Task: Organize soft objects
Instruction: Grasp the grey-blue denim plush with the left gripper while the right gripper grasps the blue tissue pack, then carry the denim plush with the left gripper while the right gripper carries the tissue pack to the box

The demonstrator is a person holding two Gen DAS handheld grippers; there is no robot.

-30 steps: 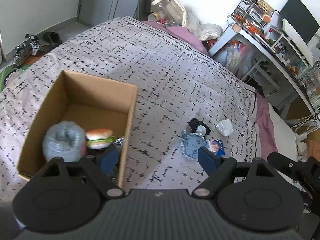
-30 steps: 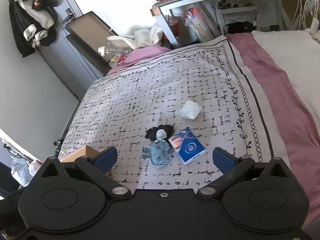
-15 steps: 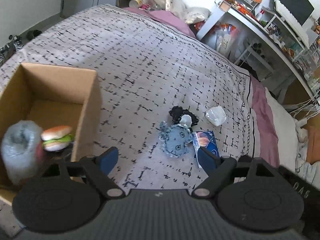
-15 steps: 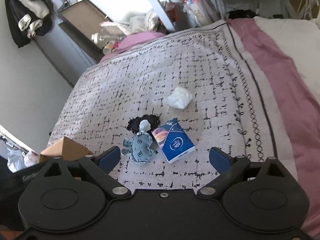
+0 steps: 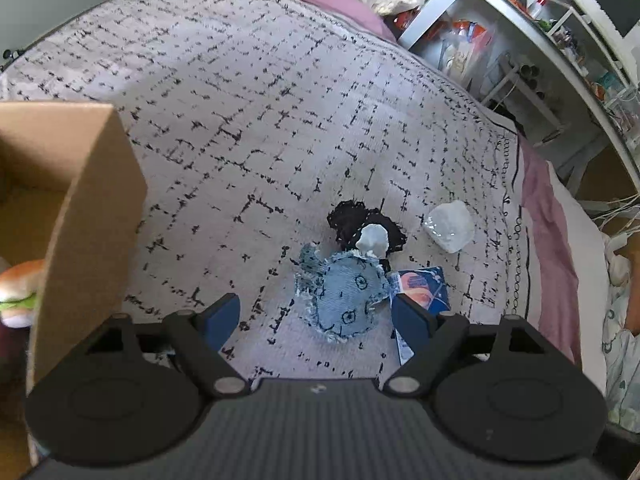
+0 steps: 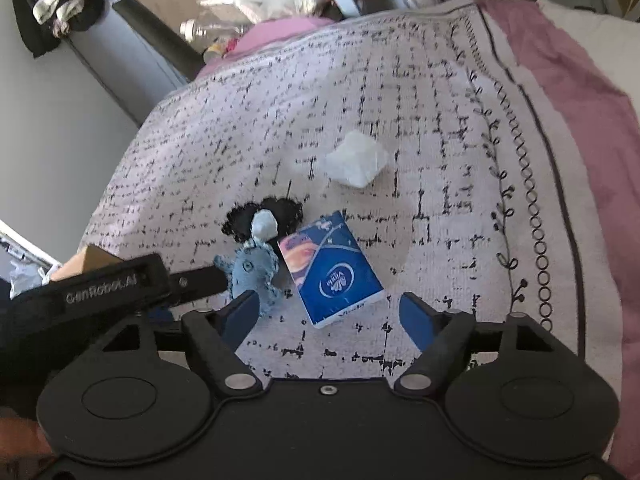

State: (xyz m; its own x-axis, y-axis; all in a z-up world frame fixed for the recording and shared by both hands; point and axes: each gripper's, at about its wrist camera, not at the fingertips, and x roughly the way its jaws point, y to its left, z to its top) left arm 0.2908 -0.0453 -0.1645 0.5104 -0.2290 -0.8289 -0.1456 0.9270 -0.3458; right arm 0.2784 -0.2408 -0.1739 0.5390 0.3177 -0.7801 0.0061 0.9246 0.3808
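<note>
A blue denim soft toy [image 5: 344, 296] lies on the patterned bedspread between the open jaws of my left gripper [image 5: 320, 314]; it also shows in the right wrist view [image 6: 256, 270]. Behind it lie a black crocheted piece [image 5: 360, 220] with a small white lump [image 5: 373, 238] on it. A blue tissue pack [image 6: 330, 268] lies just ahead of my open, empty right gripper [image 6: 330, 312]. A white crumpled soft packet [image 6: 356, 160] lies farther back. The cardboard box [image 5: 92, 216] stands at the left and holds a soft burger toy [image 5: 20, 284].
The bed's pink edge [image 6: 580, 80] runs along the right. A cluttered desk and shelves [image 5: 540, 20] stand beyond the bed. The left gripper's body [image 6: 104, 292] reaches into the right wrist view at the left.
My left gripper has moved right from above the box and down over the denim toy. My right gripper has come closer to the tissue pack.
</note>
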